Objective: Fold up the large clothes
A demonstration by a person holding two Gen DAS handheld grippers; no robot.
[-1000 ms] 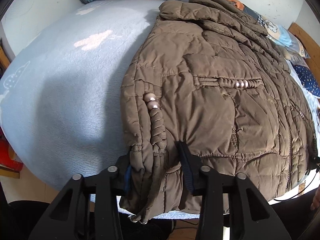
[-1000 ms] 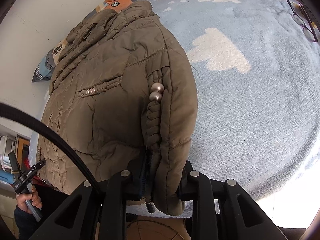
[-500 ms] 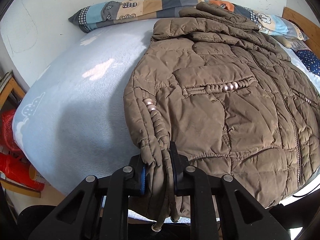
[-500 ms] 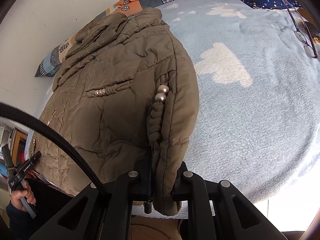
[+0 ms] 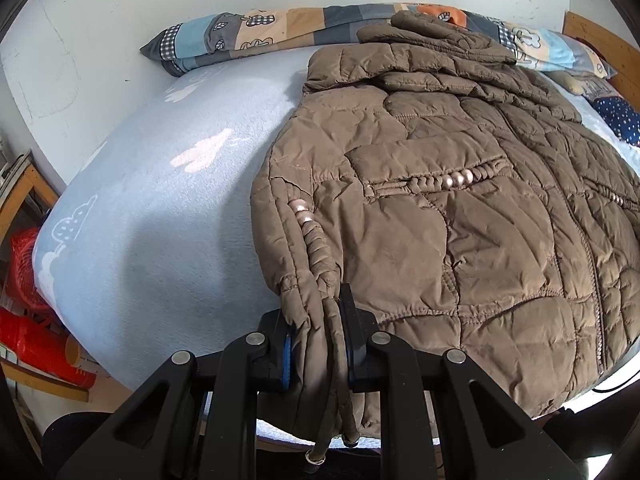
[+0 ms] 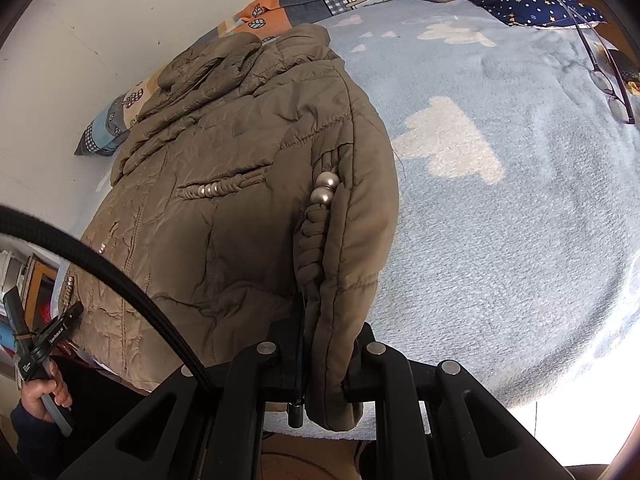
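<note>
A brown quilted puffer jacket (image 5: 460,216) lies spread on a light blue bed, collar toward the wall. It also shows in the right wrist view (image 6: 224,216). My left gripper (image 5: 316,344) is shut on the jacket's hem at its left bottom corner, beside a braided cord with silver beads (image 5: 302,212). My right gripper (image 6: 326,364) is shut on the hem at the right bottom corner, next to the other beaded cord (image 6: 326,188). Both corners hang over the bed's near edge.
The light blue blanket (image 5: 160,208) with white clouds covers the bed. A patchwork pillow (image 5: 256,36) lies along the wall. A navy starred pillow (image 6: 532,0) and eyeglasses (image 6: 608,80) lie at far right. Red baskets (image 5: 24,280) stand left of the bed.
My left gripper has closed on the jacket's left hem corner, from jaws spread apart a second ago. Both grippers have drawn back and tilted, showing more of the wall and pillows.
</note>
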